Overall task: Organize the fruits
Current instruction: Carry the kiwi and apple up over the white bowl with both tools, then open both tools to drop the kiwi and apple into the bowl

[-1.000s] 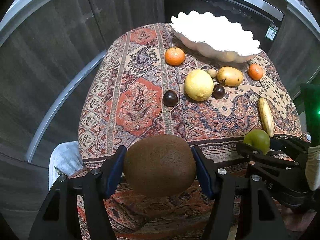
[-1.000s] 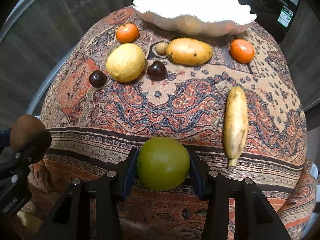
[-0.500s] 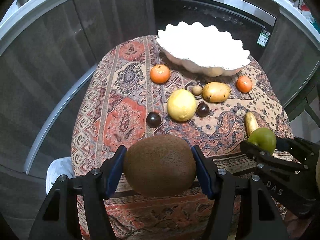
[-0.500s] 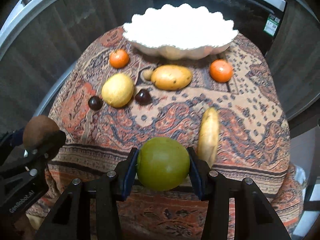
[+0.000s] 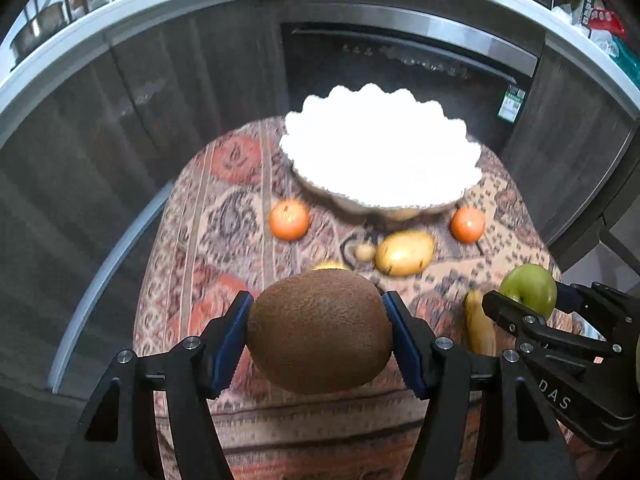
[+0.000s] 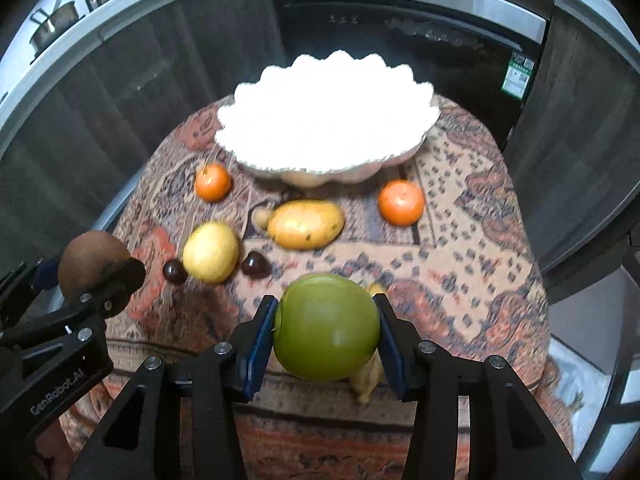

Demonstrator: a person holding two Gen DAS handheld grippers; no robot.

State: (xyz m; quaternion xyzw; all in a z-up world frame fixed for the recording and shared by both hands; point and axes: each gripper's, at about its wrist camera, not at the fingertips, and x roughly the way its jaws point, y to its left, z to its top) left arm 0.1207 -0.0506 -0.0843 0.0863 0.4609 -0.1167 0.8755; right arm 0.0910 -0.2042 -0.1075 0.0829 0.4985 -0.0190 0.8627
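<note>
My left gripper [image 5: 320, 332] is shut on a brown kiwi [image 5: 320, 330] and holds it above the near part of the table; it also shows in the right wrist view [image 6: 94, 266]. My right gripper [image 6: 326, 328] is shut on a green apple [image 6: 327, 326], held level with the kiwi to its right; the apple also shows in the left wrist view [image 5: 528, 290]. A white scalloped bowl [image 6: 326, 118] stands at the far end. On the cloth lie two oranges [image 6: 213, 182] [image 6: 401, 202], a mango [image 6: 306, 224], a lemon [image 6: 210, 252], two dark plums [image 6: 255, 265] and a banana [image 5: 478, 326].
The table wears a patterned red cloth [image 6: 460, 264]. Dark cabinets and an oven [image 6: 400, 36] stand right behind it, under a grey counter edge. A small pale fruit [image 6: 262, 218] lies beside the mango.
Both grippers have risen and pulled back with their fruit, so the table looks smaller and the bowl sits nearer the centre. The grips are unchanged.
</note>
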